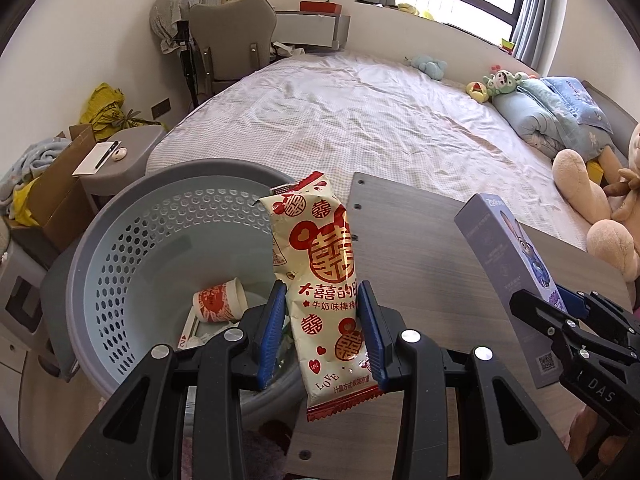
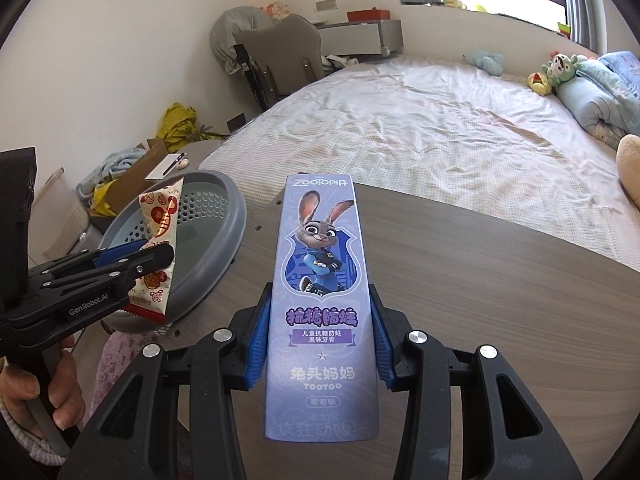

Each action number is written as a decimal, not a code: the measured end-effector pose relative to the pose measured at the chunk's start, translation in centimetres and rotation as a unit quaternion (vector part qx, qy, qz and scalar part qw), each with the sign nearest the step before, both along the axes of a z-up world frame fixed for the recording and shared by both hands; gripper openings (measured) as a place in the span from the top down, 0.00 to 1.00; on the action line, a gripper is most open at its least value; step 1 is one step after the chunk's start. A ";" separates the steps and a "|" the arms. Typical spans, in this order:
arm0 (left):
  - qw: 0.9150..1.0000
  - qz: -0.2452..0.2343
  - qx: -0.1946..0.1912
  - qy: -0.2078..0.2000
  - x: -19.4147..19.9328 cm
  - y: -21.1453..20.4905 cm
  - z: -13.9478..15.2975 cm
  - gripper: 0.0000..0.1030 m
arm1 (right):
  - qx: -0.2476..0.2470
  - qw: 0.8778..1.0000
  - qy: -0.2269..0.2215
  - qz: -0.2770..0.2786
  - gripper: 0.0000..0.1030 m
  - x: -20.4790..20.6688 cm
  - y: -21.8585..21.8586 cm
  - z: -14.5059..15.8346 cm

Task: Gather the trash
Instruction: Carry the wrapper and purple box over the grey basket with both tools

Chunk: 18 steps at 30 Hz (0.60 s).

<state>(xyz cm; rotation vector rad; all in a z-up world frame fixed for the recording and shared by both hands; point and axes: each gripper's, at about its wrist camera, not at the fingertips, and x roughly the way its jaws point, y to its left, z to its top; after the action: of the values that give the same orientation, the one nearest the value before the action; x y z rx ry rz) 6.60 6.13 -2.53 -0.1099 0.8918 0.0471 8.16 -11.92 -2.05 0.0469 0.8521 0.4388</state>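
Two pieces of trash are held over a table beside a basket.

The snack wrapper [image 1: 324,280] is clamped by the left gripper [image 1: 326,332], the purple toothpaste box [image 2: 322,304] by the right gripper [image 2: 320,344]. The basket [image 1: 120,248] lies at nine o'clock; the wrapper is best released well past its rim.

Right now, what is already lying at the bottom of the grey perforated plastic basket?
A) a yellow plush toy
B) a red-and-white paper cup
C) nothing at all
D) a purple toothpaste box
B: in the left wrist view a red-and-white paper cup lies on its side on the floor of the grey perforated plastic basket, while the purple toothpaste box is between the right gripper's fingers over the table.
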 end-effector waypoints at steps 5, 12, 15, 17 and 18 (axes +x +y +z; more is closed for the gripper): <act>1.000 0.024 0.016 -0.009 0.0 3.2 0.4 0.65 | 0.011 1.000 0.004 0.014 0.59 0.6 3.3 0.4; 0.999 0.048 0.021 -0.005 0.3 7.3 -0.3 0.65 | 0.000 0.999 0.009 0.042 0.59 1.4 7.9 0.5; 0.998 0.057 0.020 0.000 0.4 8.7 -0.8 0.65 | -0.008 0.998 0.009 0.057 0.59 1.6 9.8 0.5; 0.998 0.063 0.022 0.003 0.5 9.6 -1.0 0.65 | -0.012 0.998 0.012 0.065 0.59 1.8 10.8 0.4; 0.998 0.065 0.021 0.004 0.5 10.0 -1.1 0.65 | -0.014 0.997 0.014 0.069 0.59 2.0 11.4 0.3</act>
<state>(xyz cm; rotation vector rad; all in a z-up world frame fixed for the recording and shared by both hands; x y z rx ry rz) 7.11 16.10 -3.64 -0.1282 0.8907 0.1885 10.17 -0.55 -1.78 -0.0312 0.8927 0.5573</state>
